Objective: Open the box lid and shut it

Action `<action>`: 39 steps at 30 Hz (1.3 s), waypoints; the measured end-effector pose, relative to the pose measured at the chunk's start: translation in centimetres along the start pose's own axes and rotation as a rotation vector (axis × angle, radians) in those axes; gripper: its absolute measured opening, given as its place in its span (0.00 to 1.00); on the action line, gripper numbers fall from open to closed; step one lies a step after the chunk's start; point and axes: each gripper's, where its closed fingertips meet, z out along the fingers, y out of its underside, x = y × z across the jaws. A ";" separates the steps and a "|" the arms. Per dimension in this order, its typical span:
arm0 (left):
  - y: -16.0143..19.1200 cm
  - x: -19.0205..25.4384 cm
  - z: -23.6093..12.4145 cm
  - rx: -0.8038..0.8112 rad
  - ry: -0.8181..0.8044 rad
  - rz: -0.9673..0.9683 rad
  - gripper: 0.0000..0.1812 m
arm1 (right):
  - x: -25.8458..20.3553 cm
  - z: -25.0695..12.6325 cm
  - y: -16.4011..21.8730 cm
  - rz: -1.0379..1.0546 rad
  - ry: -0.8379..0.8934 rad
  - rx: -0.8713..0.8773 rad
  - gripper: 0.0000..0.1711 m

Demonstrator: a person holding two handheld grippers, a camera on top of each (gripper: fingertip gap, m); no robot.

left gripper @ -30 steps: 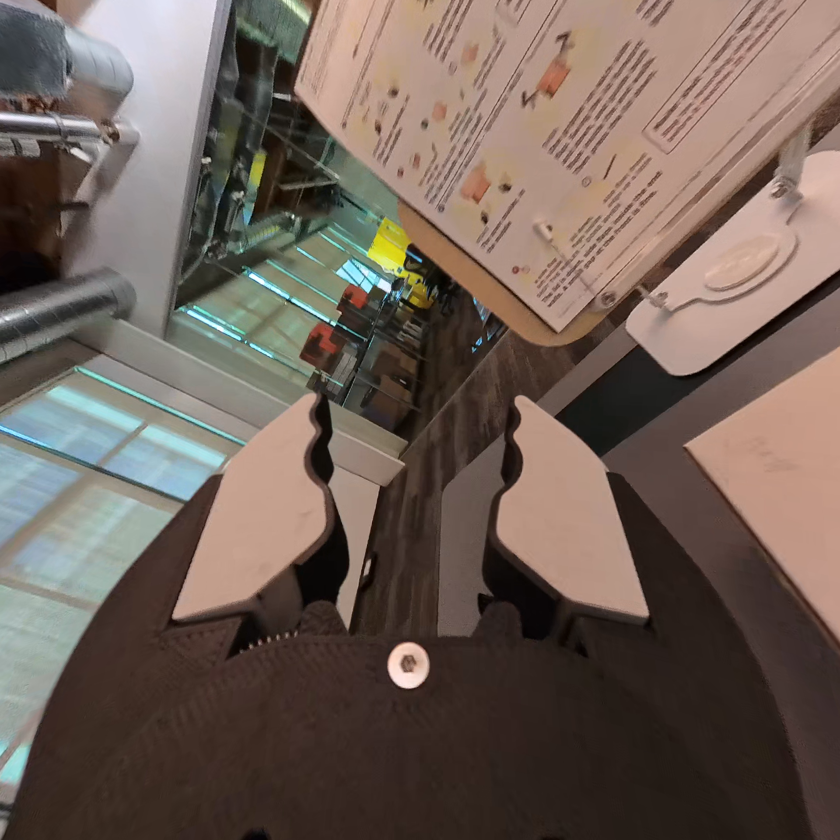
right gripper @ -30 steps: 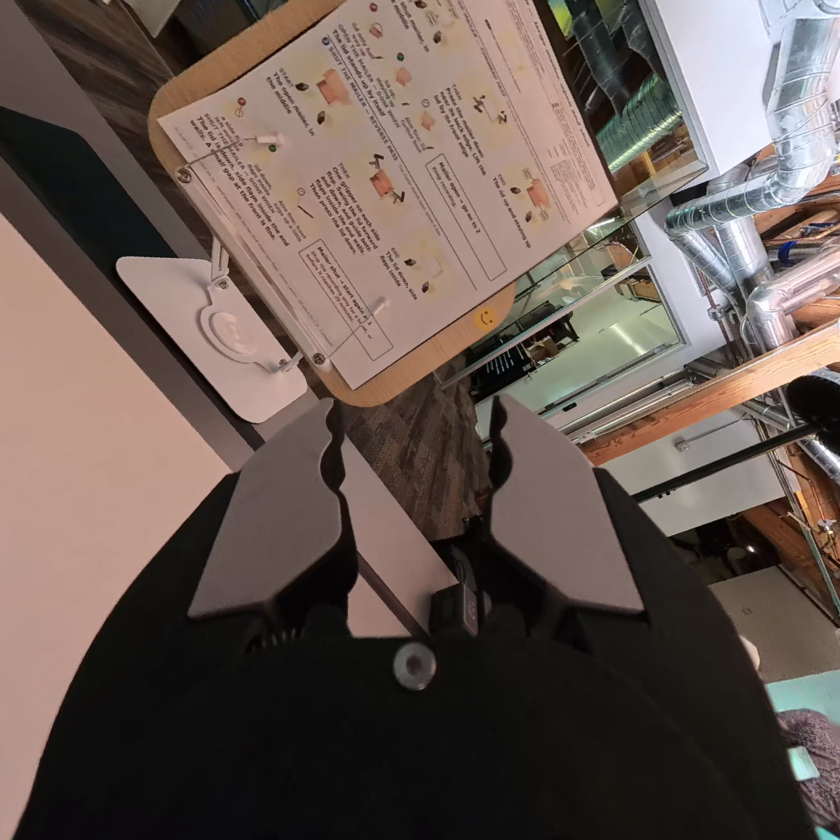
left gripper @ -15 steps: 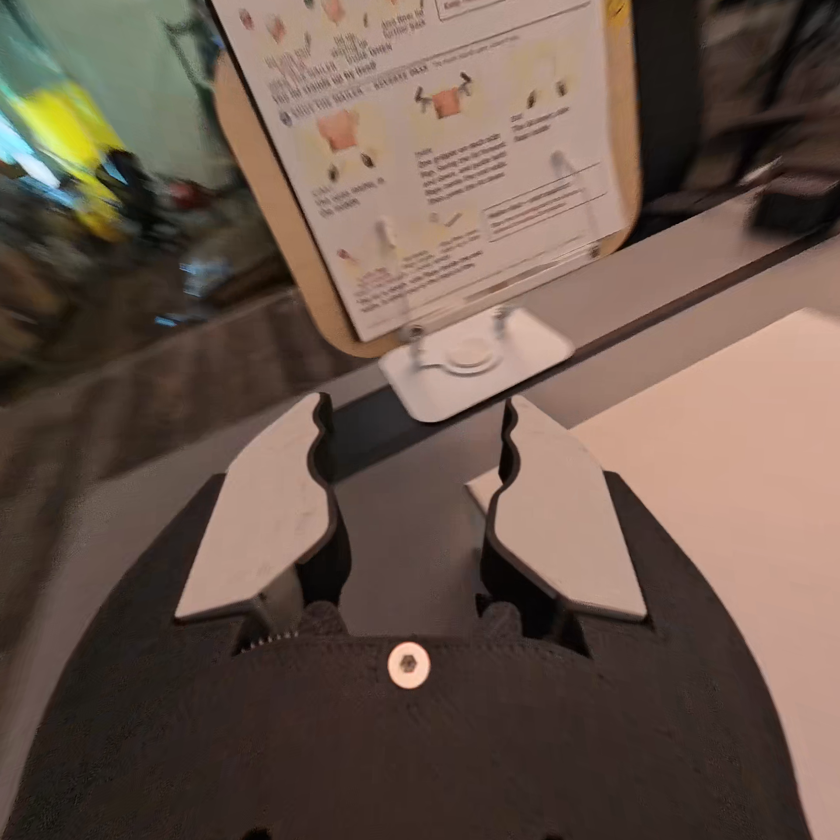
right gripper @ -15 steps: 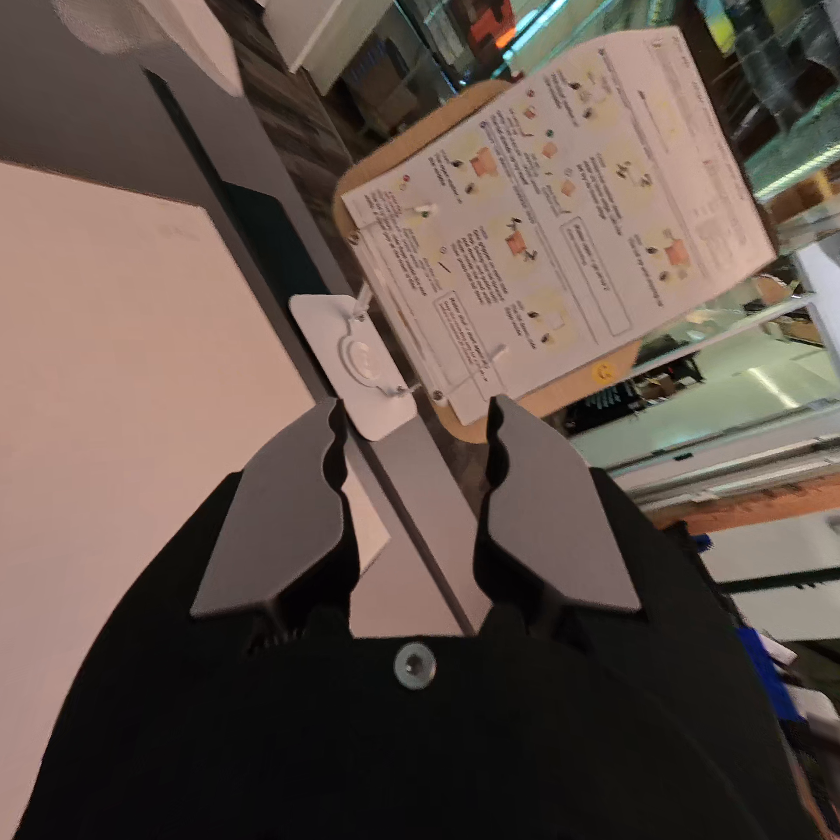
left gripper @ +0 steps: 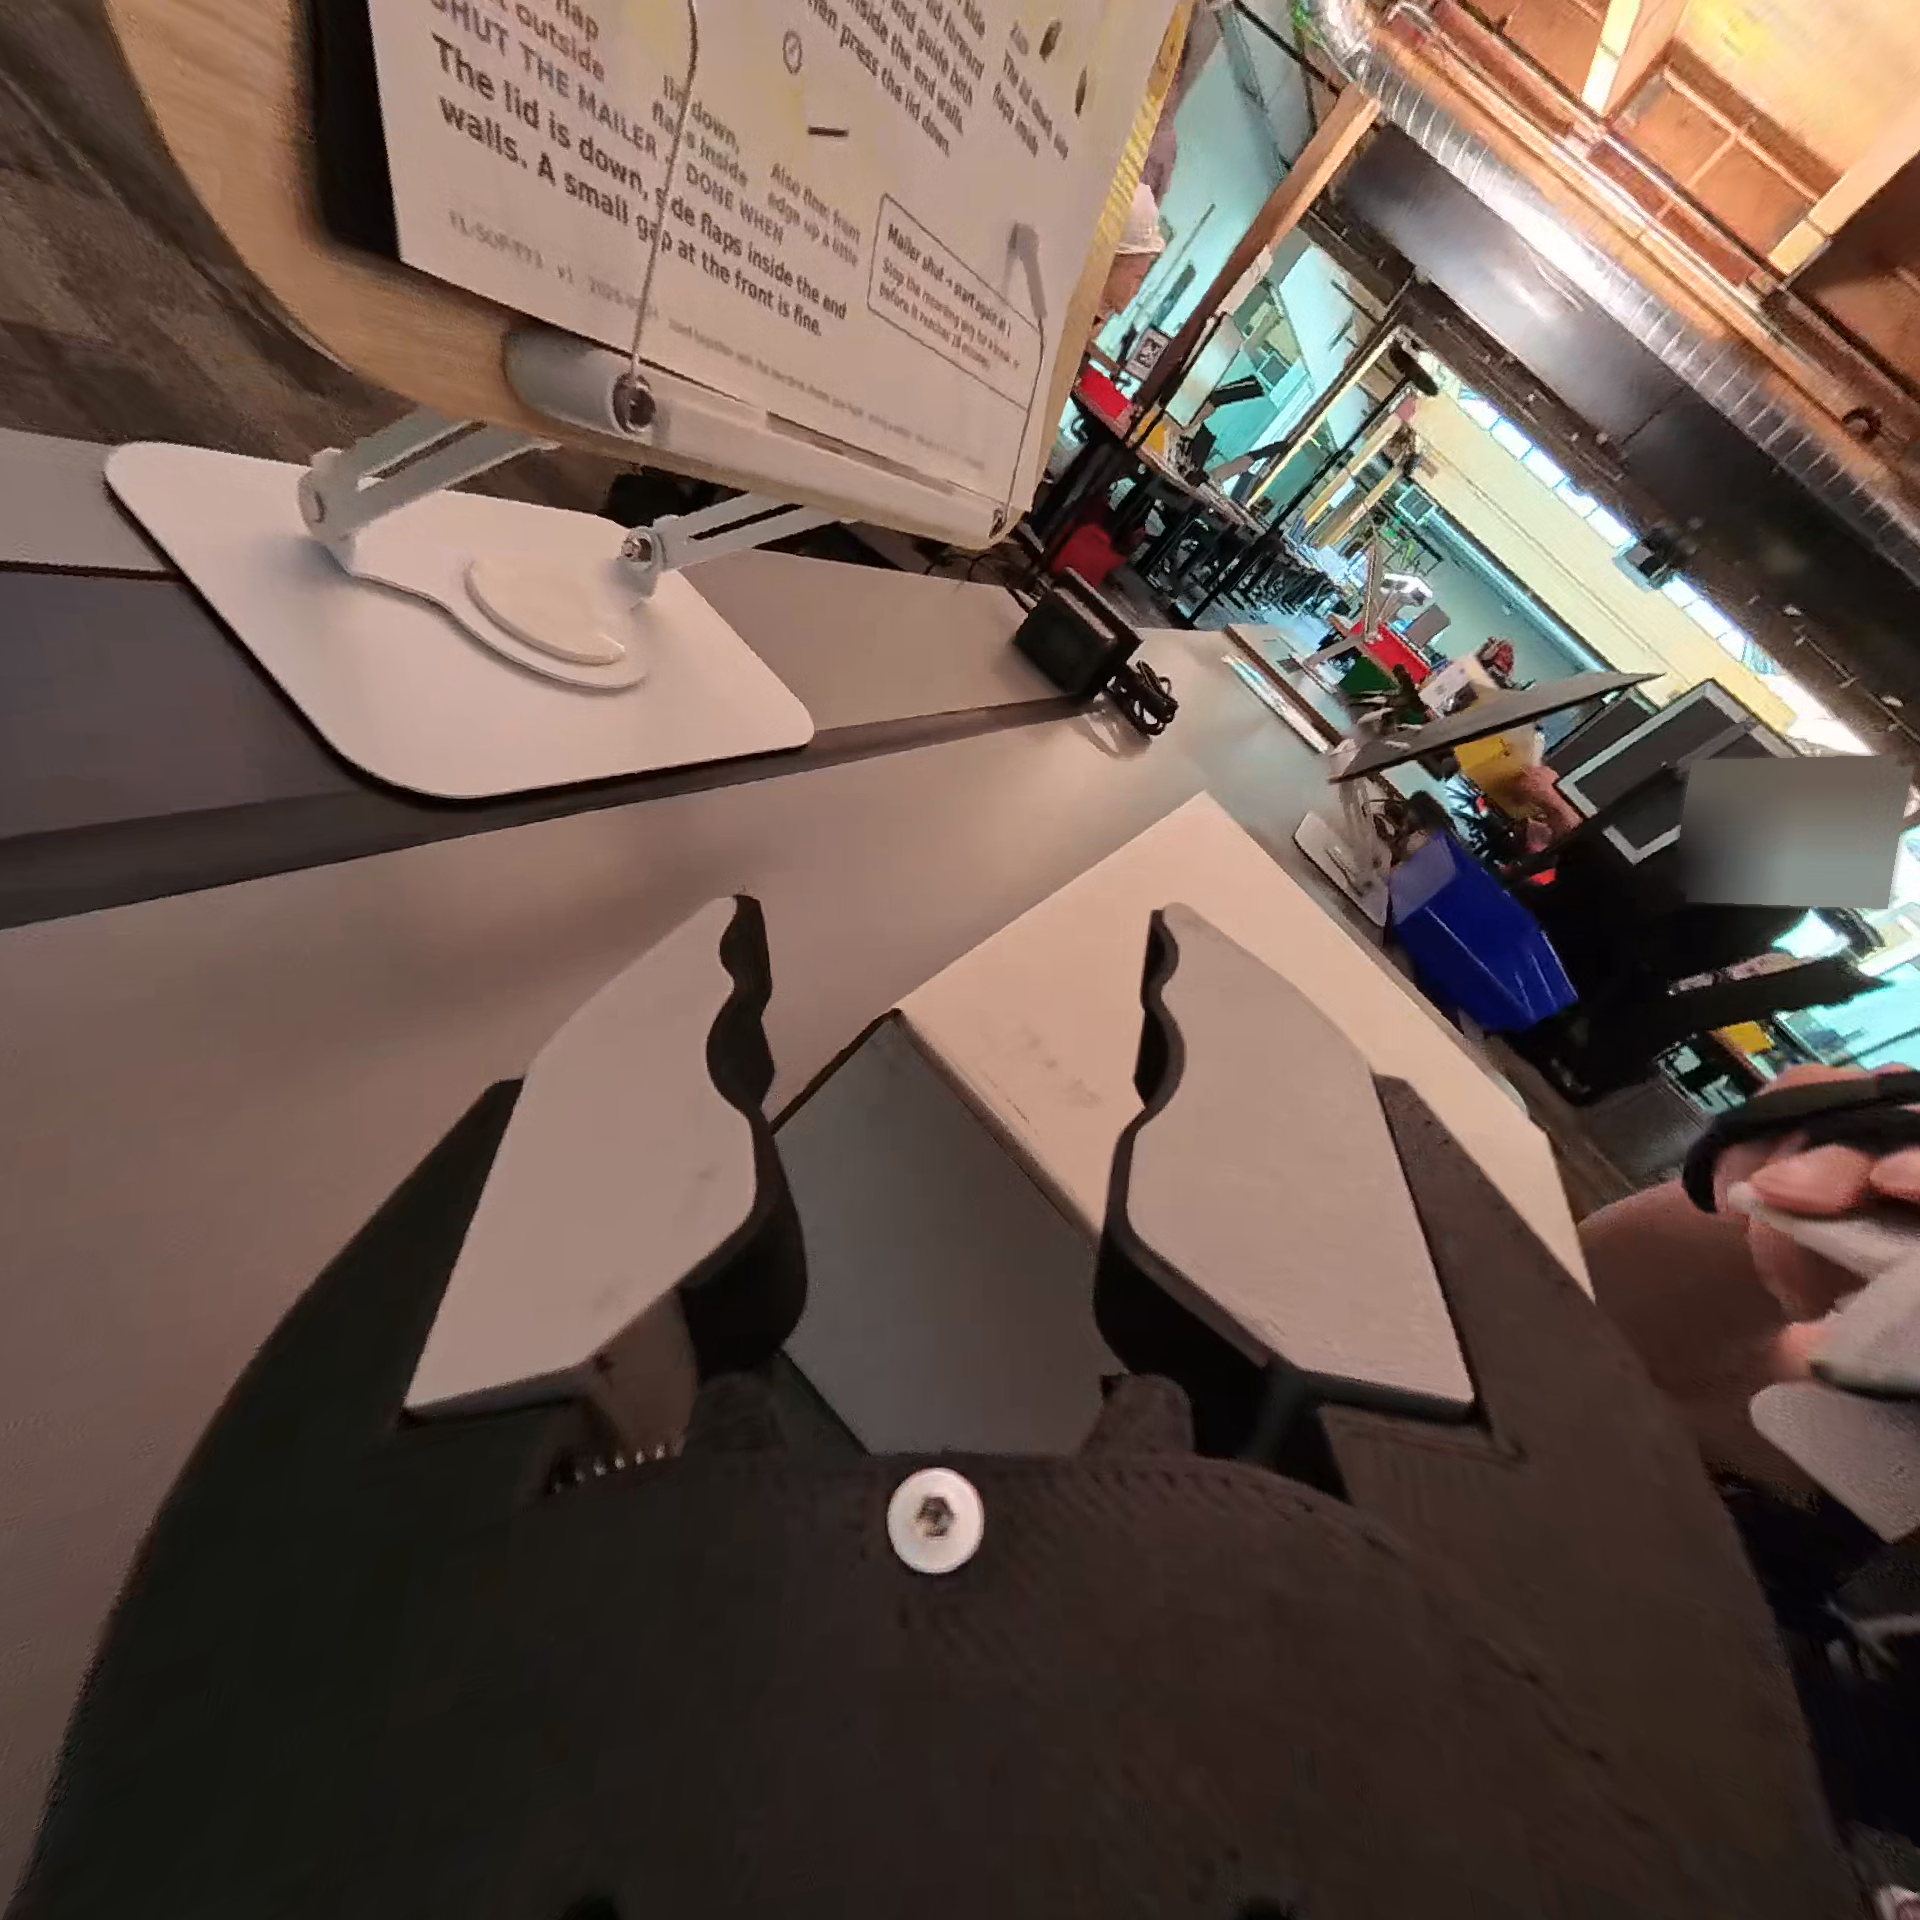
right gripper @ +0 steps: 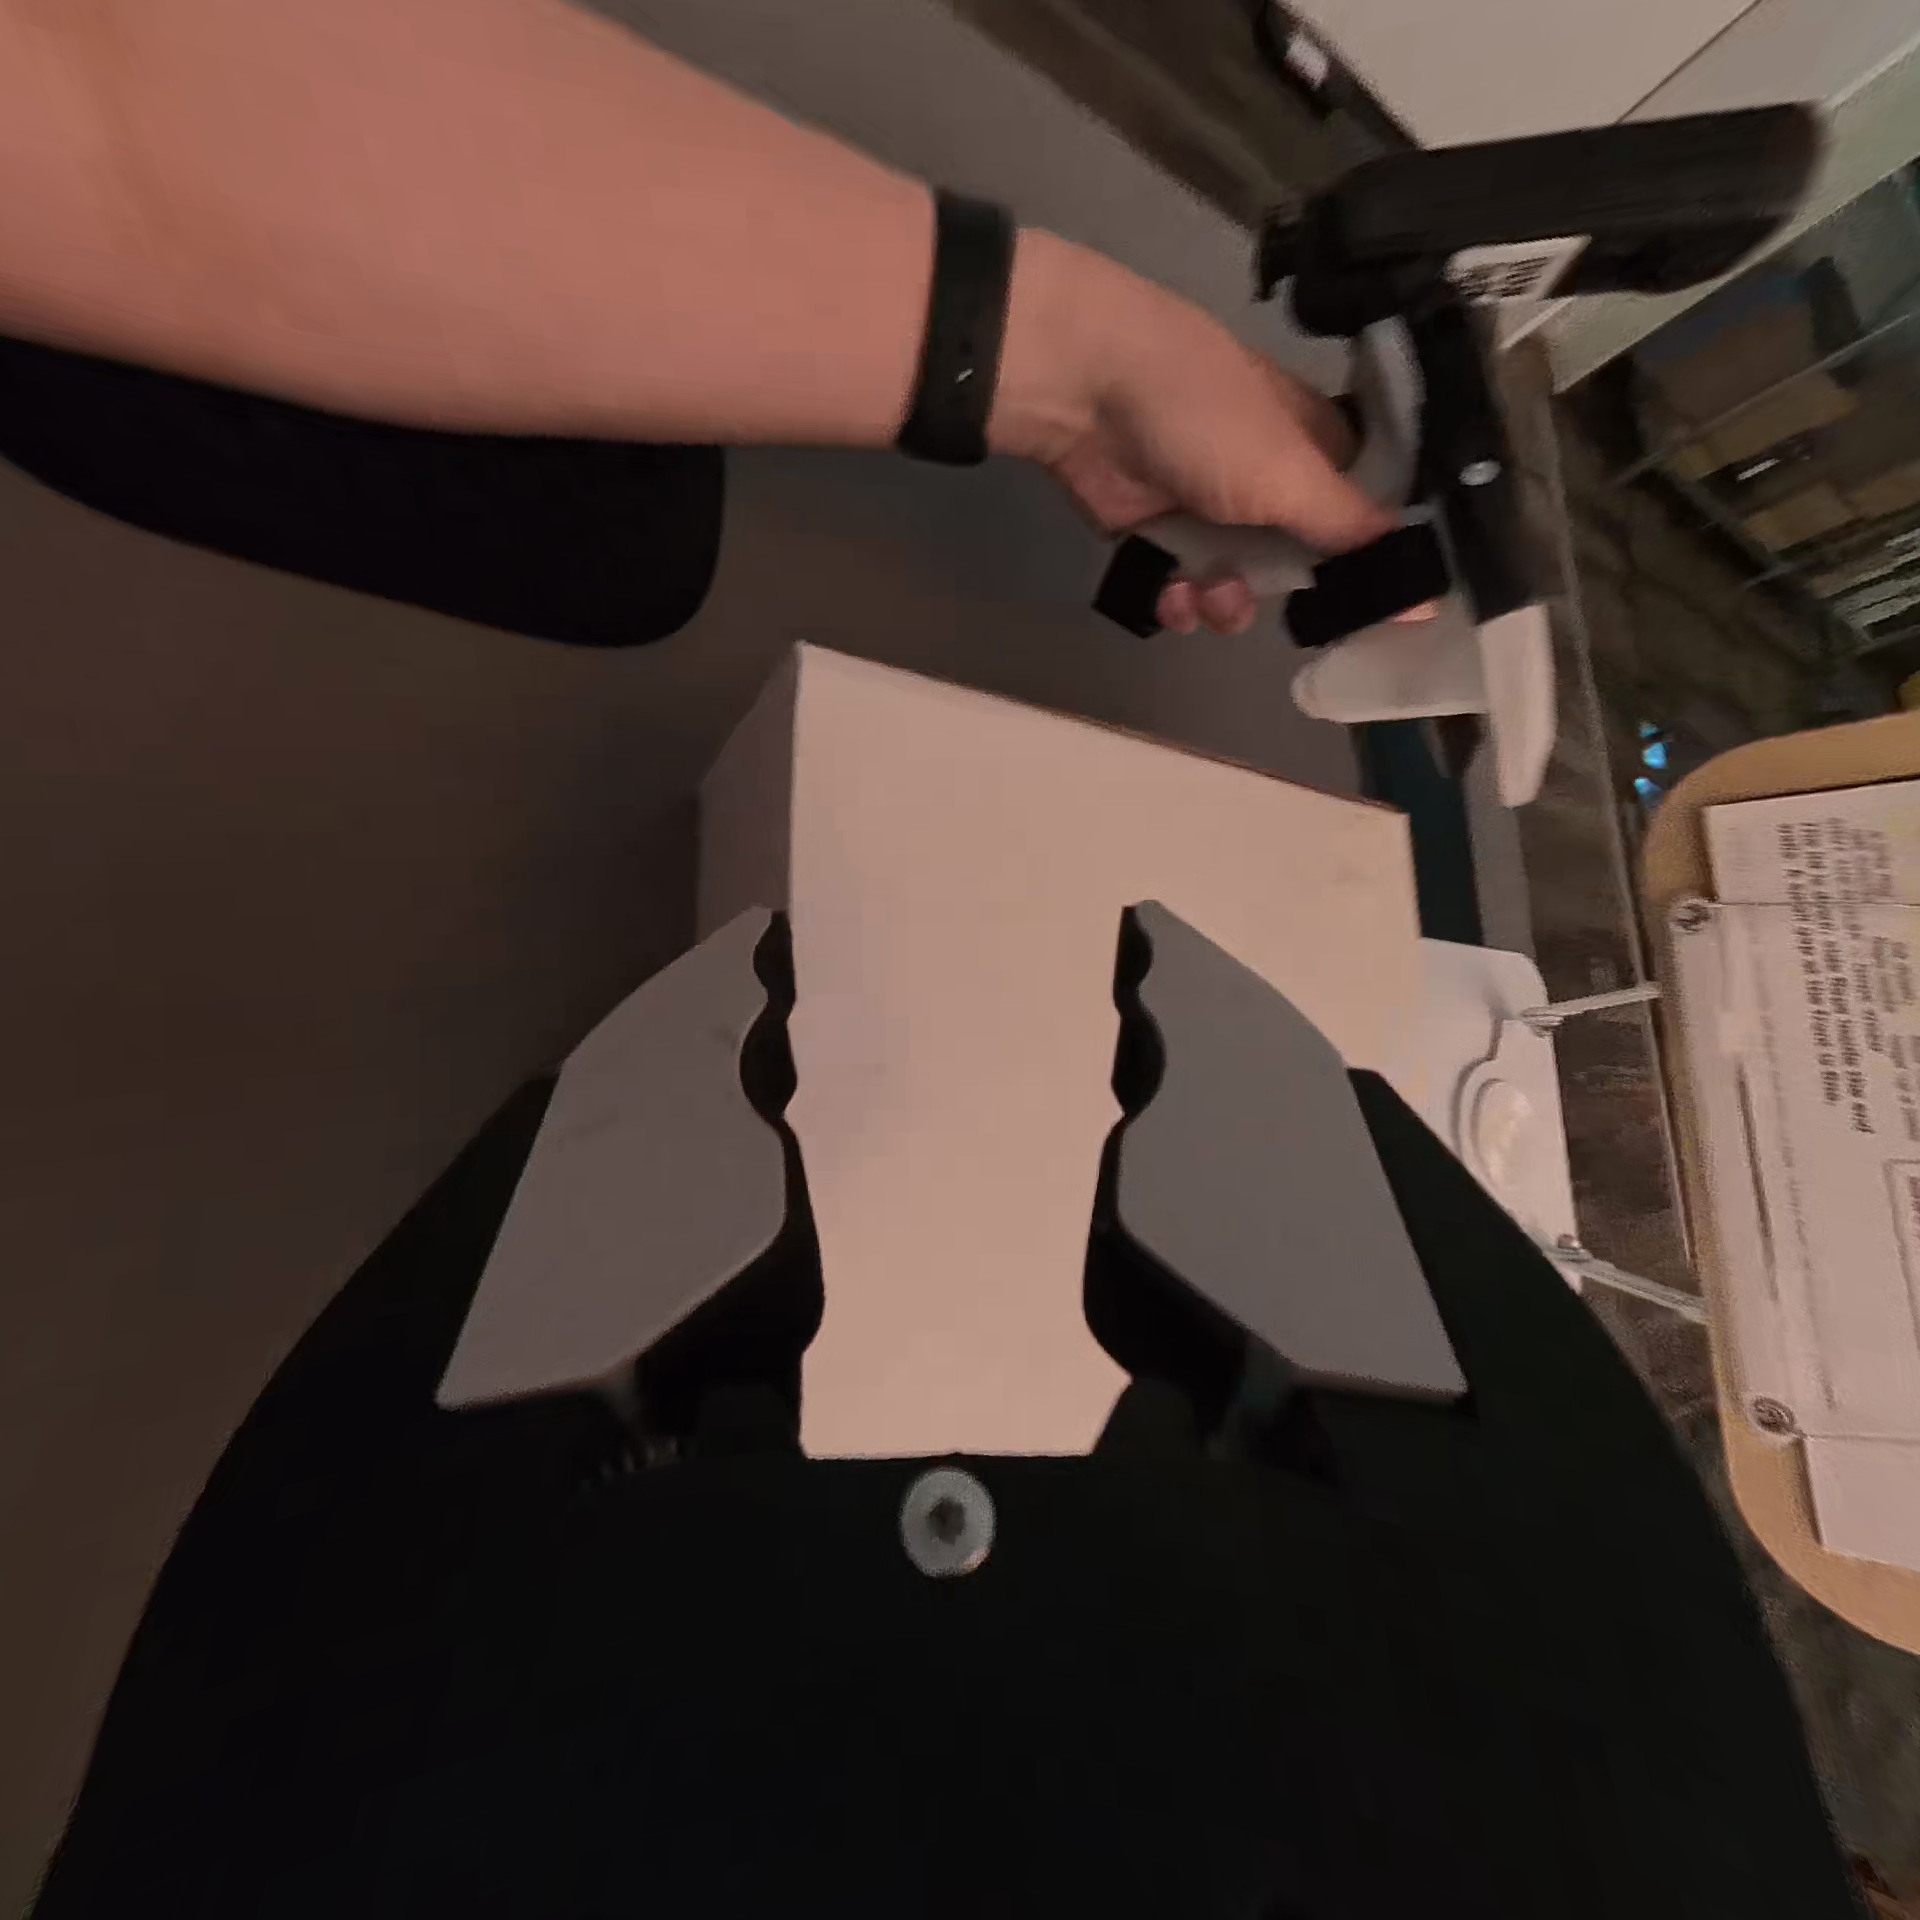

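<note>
While the box (right gripper: 1091, 883) lies shut on the table (left gripper: 260, 1091), nothing is judged done: both the left gripper (left gripper: 951, 1023) and right gripper (right gripper: 956, 1013) are held above it, fingers wide and empty.

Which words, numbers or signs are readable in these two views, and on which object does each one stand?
Instruction sheet on the wooden board: several blocks of printed text, partly legible in the left wrist view; I do not quote writing.
White sticker on the left gripper: dark print, too blurred to read.
Box: no print visible on the faces shown.
</note>
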 end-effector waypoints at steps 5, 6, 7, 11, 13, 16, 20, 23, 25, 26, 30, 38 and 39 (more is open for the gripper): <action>1.2 -0.8 0.7 -0.030 0.031 0.031 0.40 | -2.1 1.6 1.4 -0.067 -0.016 -0.144 0.35; 1.5 -1.0 0.8 -0.036 0.034 0.034 0.39 | -2.4 1.8 1.6 -0.081 -0.014 -0.167 0.35; 1.7 -1.2 0.8 -0.047 0.038 0.033 0.39 | -2.6 1.9 1.8 -0.094 -0.011 -0.192 0.34; 2.3 -1.3 0.6 -0.097 0.050 0.040 0.36 | -3.7 2.0 2.5 -0.154 -0.006 -0.276 0.32; 1.7 -0.8 0.0 -0.087 0.054 0.065 0.34 | -4.1 1.9 2.4 -0.183 -0.004 -0.286 0.32; 0.5 0.0 -0.6 -0.048 0.036 0.147 0.31 | -4.2 1.8 2.2 -0.231 0.015 -0.285 0.31; 0.3 0.7 0.6 0.003 0.052 0.226 0.30 | -4.1 2.1 2.1 -0.287 0.036 -0.274 0.26; 0.6 1.8 1.2 0.012 0.145 0.271 0.18 | -3.6 2.0 2.4 -0.287 0.054 -0.281 0.22; 1.0 2.5 1.1 0.002 0.187 0.299 0.12 | -3.3 1.8 2.7 -0.274 0.062 -0.293 0.22; 1.4 2.7 1.0 -0.020 0.206 0.306 0.11 | -3.2 1.8 2.9 -0.272 0.068 -0.302 0.22; 2.8 2.8 1.3 -0.105 0.233 0.303 0.01 | -2.7 1.8 3.7 -0.263 0.072 -0.329 0.20; 4.1 2.1 1.3 -0.216 0.208 0.284 0.00 | -2.5 1.6 3.9 -0.177 0.005 -0.279 0.19; 4.2 2.0 1.3 -0.228 0.200 0.295 0.00 | -2.5 1.5 3.9 -0.172 0.000 -0.276 0.19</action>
